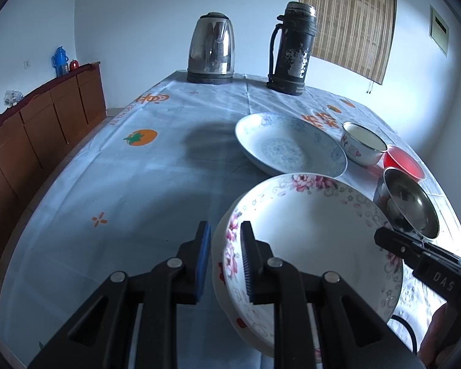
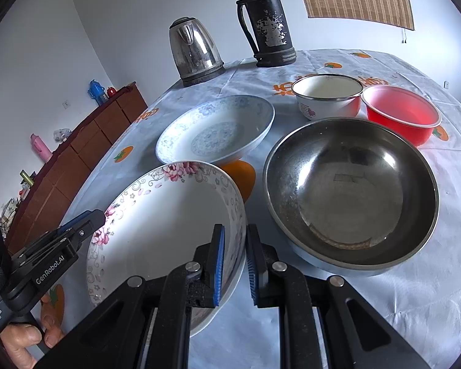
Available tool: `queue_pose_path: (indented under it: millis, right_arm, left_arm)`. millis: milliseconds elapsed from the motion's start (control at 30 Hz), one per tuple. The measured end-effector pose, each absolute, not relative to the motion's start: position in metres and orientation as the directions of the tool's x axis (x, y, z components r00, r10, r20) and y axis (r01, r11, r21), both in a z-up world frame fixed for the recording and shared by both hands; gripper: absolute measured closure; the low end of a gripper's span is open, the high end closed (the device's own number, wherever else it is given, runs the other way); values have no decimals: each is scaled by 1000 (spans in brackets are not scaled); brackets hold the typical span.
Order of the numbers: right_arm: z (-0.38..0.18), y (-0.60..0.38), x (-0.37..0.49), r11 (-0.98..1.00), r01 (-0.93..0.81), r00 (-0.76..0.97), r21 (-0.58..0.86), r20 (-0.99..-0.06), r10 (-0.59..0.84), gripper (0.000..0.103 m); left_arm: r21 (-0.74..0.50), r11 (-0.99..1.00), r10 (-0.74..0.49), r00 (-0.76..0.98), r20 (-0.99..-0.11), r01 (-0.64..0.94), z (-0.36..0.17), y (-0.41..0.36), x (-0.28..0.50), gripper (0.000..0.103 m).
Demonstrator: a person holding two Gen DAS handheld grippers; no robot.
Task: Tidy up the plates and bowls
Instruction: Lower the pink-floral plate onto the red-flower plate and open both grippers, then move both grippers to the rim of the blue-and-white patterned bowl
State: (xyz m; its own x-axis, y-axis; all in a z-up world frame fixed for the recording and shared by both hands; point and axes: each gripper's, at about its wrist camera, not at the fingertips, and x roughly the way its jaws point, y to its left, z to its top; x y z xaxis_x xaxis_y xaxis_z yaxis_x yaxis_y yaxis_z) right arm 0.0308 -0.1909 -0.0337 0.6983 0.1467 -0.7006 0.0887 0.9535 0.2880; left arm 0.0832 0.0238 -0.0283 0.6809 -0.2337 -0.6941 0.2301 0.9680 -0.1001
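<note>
A white plate with pink flowers on its rim [image 1: 310, 233] is held between both grippers, a little above the table; it also shows in the right wrist view [image 2: 169, 215]. My left gripper [image 1: 226, 261] is shut on its left rim. My right gripper [image 2: 233, 264] is shut on its right rim. A blue-patterned plate [image 1: 292, 144] lies just beyond it, also seen in the right wrist view [image 2: 215, 129]. A steel bowl [image 2: 350, 196], a white enamel bowl [image 2: 327, 95] and a red bowl [image 2: 402, 113] sit to the right.
A steel kettle [image 1: 211, 49] and a black thermos [image 1: 292, 49] stand at the far end of the table [image 1: 123, 184]. A wooden sideboard [image 1: 40, 123] runs along the left wall. The table's right edge lies just past the bowls.
</note>
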Motion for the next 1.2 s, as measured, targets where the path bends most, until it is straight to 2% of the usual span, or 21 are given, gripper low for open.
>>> queue_pose_path:
  millis: [133, 433, 800, 900, 1033, 1067, 1100, 1133, 1200]
  right_arm:
    - [-30, -197, 29, 938, 94, 705, 332, -688, 173, 86]
    - [-13, -196, 18, 951, 74, 748, 301, -647, 147, 86]
    - [-10, -208, 23, 933, 69, 753, 354, -631, 184, 86]
    - [-2, -212, 28, 929, 70, 762, 364, -620, 185, 86]
    - [8, -219, 45, 916, 75, 768, 393, -609, 198, 85]
    - [10, -221, 49, 914, 81, 767, 397, -610, 198, 82]
    - [11, -223, 53, 912, 87, 767, 401, -611, 195, 69]
    - [12, -225, 59, 907, 92, 768, 410, -609, 198, 52]
    - [13, -227, 67, 899, 95, 773, 428, -600, 204, 40]
  left_arm:
    - [-101, 969, -233, 685, -690, 227, -26, 26, 82, 85]
    - [-106, 969, -233, 699, -676, 221, -20, 31, 80, 85]
    - [-114, 972, -227, 715, -661, 203, -10, 44, 90, 77]
    - [-122, 972, -230, 718, -657, 200, -2, 48, 99, 69]
    - [-95, 977, -207, 741, -638, 190, 8, 47, 110, 39]
    - [-89, 979, -197, 750, -632, 183, 11, 47, 115, 31]
    - [-89, 980, -194, 753, -629, 178, 12, 47, 120, 28]
    - [-92, 980, -195, 754, -628, 177, 13, 47, 124, 25]
    - [-91, 979, -198, 749, -633, 182, 14, 46, 131, 25]
